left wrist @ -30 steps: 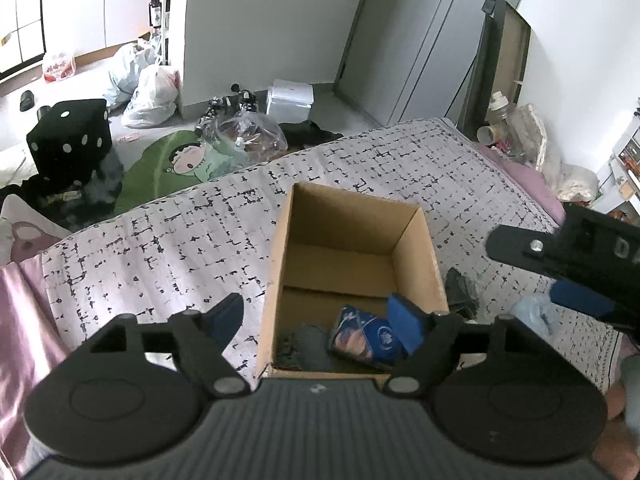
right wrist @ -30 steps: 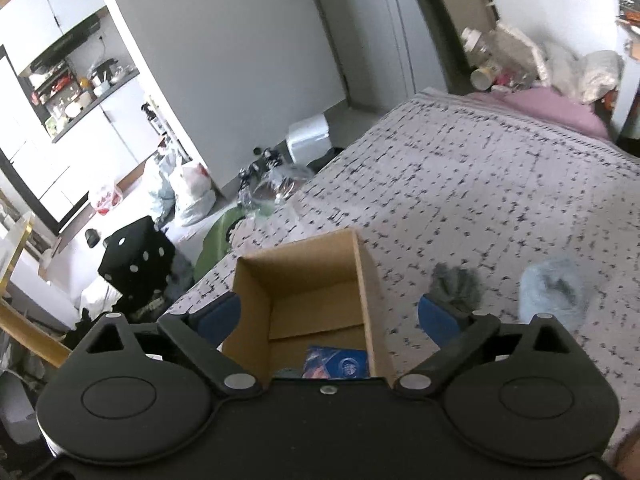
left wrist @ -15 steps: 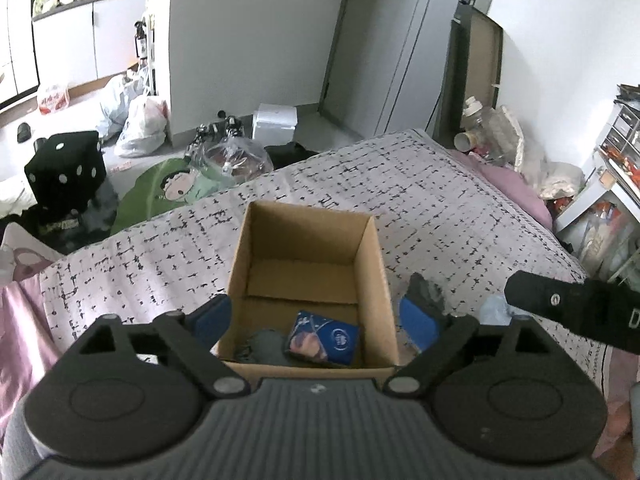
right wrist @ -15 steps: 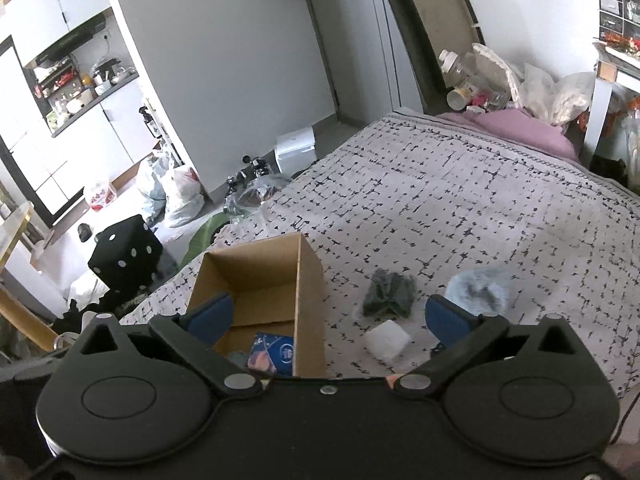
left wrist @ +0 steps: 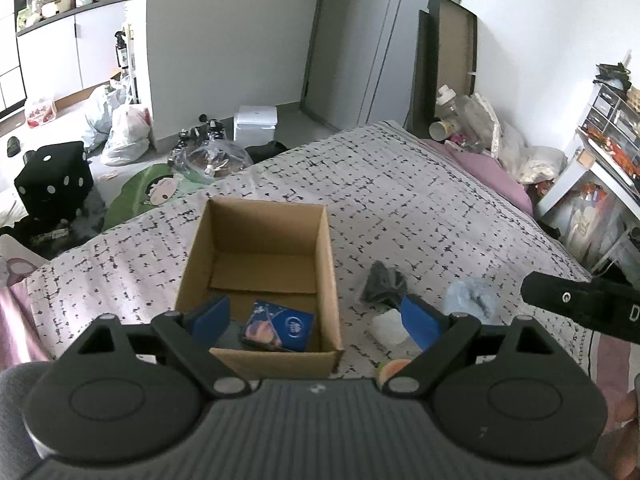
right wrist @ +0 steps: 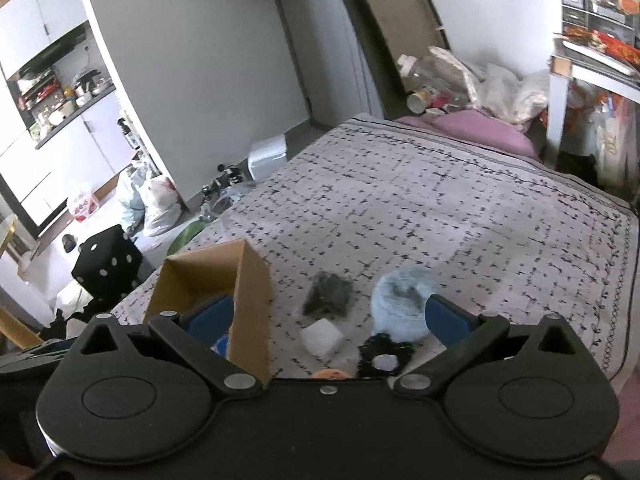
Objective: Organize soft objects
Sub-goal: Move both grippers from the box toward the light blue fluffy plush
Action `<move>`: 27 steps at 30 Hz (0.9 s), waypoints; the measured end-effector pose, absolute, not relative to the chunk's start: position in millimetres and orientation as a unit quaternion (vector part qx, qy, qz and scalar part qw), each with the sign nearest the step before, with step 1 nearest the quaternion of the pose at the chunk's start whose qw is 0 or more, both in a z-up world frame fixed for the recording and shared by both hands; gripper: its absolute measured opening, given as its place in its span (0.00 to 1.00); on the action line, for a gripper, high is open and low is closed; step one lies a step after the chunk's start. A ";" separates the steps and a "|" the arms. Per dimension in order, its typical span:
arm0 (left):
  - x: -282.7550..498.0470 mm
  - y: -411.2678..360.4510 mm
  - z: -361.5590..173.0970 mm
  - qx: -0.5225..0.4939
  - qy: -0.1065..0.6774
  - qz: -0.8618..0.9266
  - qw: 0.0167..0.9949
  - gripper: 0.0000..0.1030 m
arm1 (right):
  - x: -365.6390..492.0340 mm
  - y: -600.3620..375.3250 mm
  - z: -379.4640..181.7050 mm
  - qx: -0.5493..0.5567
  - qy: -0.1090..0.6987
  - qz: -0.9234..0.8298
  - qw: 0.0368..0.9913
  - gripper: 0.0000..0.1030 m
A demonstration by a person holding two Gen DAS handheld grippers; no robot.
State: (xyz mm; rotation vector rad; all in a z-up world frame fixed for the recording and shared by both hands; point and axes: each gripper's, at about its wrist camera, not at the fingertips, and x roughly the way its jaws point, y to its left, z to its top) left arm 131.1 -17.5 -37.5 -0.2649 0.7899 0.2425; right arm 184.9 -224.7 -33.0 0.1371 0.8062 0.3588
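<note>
Both held above the near edge of the bed [right wrist: 460, 200], nothing gripped. Left gripper [left wrist: 316, 316] wide, jaws just opened further over the last second, empty; right gripper [right wrist: 326, 316] at its widest, jaws likewise just opened, nothing between the pads.

Nearest, partly hidden behind the right gripper body: an orange scrap [right wrist: 330, 374] and a black frilly piece [right wrist: 384, 356]. Just beyond, a white block [right wrist: 322, 336]. Then a dark bundle [right wrist: 329, 294] and a pale blue fluffy roll [right wrist: 402, 300], near each other but apart. To the left, just beside these, the open box [left wrist: 260, 264], already holding a blue pack [left wrist: 280, 326] and something dark, mostly hidden by the left gripper.

Probably between picks now, choosing the next piece. Best done by lowering the right gripper over one item only (the blue roll sits closest to its right finger), centring it between the pads before closing. Worth squeezing gently, since the soft stuff will likely compress and slip. Then up and clear over the box wall, not against it, so the light box does not slide on the bedcover.
</note>
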 end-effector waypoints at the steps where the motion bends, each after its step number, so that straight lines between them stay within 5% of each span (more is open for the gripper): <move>1: 131.9 -19.8 -37.0 -0.131 0.382 0.115 0.907 0.89 | 186.0 -228.6 -34.1 0.070 0.392 0.173 0.901 1.00; 27: 168.4 -93.0 -46.1 -0.106 0.402 0.097 0.904 0.89 | 218.7 -299.7 -61.1 0.115 0.409 0.160 0.891 1.00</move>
